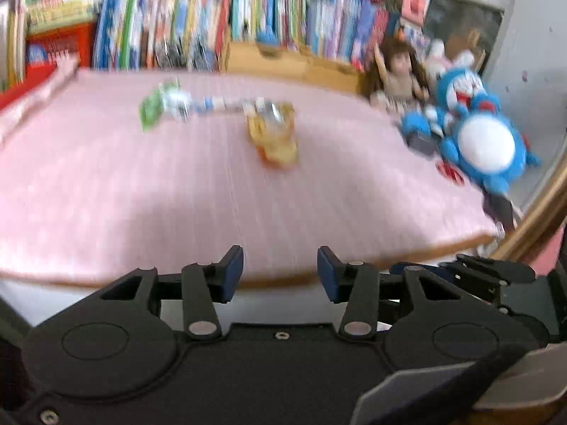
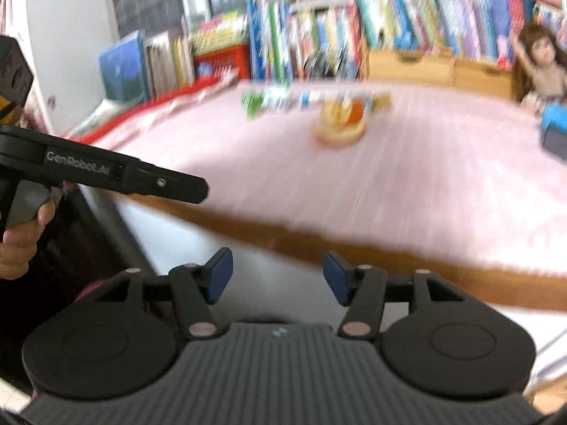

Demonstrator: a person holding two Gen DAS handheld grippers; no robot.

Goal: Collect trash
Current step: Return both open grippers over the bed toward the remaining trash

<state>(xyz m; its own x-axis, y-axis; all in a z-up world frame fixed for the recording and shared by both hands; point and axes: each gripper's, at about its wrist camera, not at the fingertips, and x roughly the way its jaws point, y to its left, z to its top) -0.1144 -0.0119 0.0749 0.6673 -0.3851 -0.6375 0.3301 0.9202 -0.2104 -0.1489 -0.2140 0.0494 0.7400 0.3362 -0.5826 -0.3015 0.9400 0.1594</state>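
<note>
Trash lies on the pink tablecloth [image 1: 106,184]: a yellow-orange crumpled wrapper [image 1: 274,134] in the middle and a green and white wrapper [image 1: 163,104] behind it to the left, with a blue and white strip [image 1: 216,102] between them. My left gripper [image 1: 280,272] hovers open at the table's near edge, nothing between its blue pads. In the right wrist view the same yellow-orange wrapper [image 2: 342,120] and green and white wrapper [image 2: 264,101] sit far ahead. My right gripper [image 2: 278,276] stands open and empty below the table edge. The picture is blurred.
A blue and white plush toy [image 1: 482,138] and a doll [image 1: 397,74] sit at the table's right end. Rows of books [image 1: 198,17] and a wooden box [image 1: 283,62] line the back. A hand [image 2: 17,244] holds the left tool [image 2: 117,173] at the right wrist view's left.
</note>
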